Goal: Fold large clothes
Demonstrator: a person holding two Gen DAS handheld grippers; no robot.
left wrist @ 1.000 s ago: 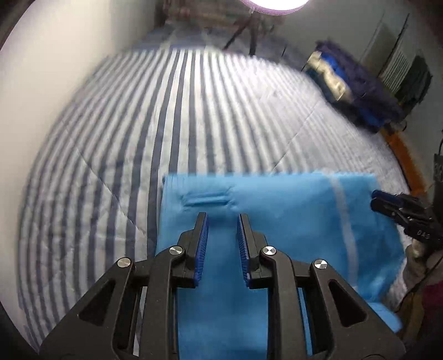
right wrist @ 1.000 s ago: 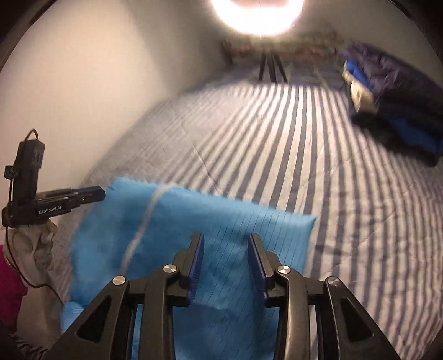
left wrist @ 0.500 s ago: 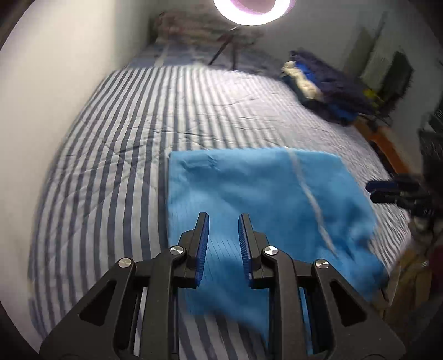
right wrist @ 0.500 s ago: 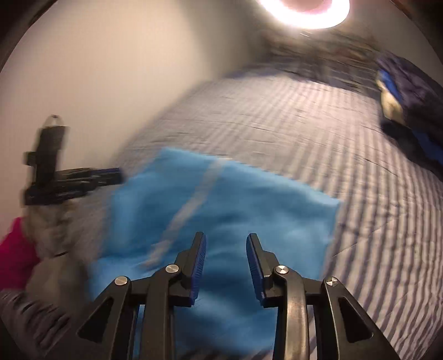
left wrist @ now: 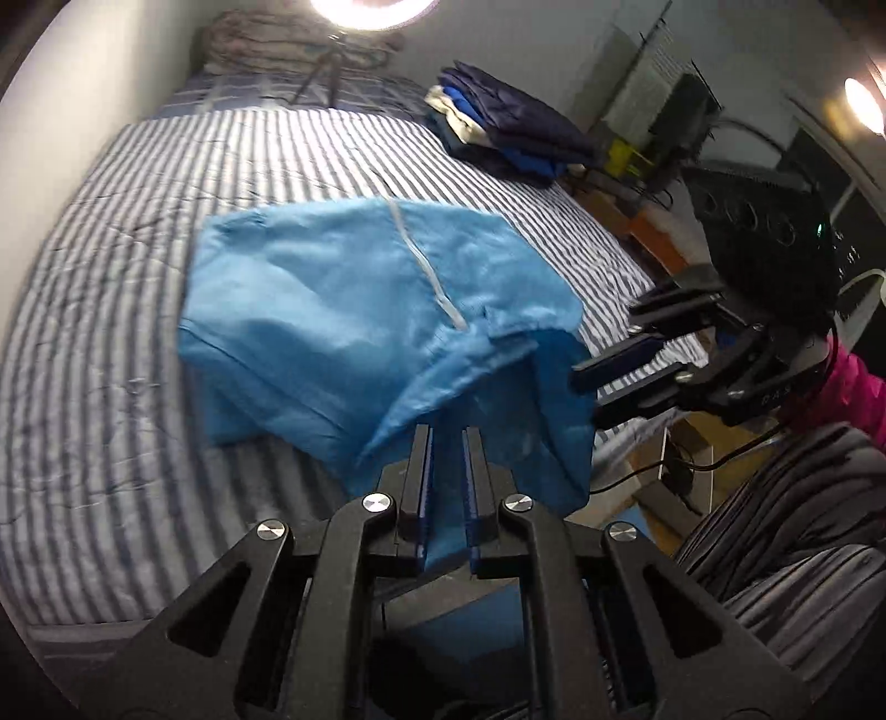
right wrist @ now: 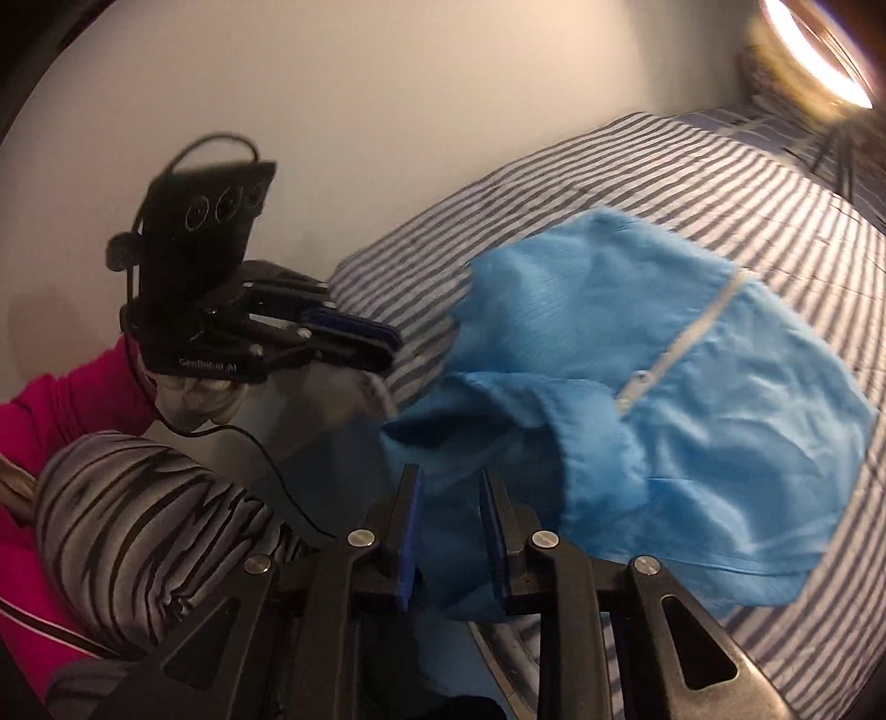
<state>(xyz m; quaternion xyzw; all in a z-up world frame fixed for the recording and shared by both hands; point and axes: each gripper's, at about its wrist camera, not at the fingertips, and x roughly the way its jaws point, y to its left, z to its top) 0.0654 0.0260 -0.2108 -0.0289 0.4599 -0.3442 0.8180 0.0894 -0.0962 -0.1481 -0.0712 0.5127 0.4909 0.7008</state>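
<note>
**Blue Garment Held at Near Edge by Both Grippers, Bulk Resting on Bed**

The left gripper (left wrist: 447,437) is seen with its fingers (left wrist: 421,471) drawn close together and blue cloth passing between them; it is judged to be clamped on the hem of the blue garment (left wrist: 343,310). The right gripper (right wrist: 447,487) shows a wider gap between its fingers (right wrist: 411,515). Blue cloth lies in that gap, but whether the pads actually bear on it cannot be told from the right wrist view.

From the fingers outward, the garment's near edge is raised and bunched, with a fold of cloth draped over itself. A pale zip strip (left wrist: 426,271) is observed running up the middle. The remainder is spread on the striped bed (left wrist: 111,343), clear of the stack of dark folded clothes (left wrist: 515,133) at the far side. A ring light (left wrist: 371,5) stands beyond the bed.

The fabric is assessed as thin, light and slightly glossy, likely to slide on itself and to billow when moved. No stiffness is expected; any unheld span will sag. Hold is best taken at corners or along the hem seam, where the layers are doubled and slippage is less probable. The zip strip is noted as a usable centre line for folding.

The fold is judged incomplete: edges are not aligned and wrinkles are present.
</note>
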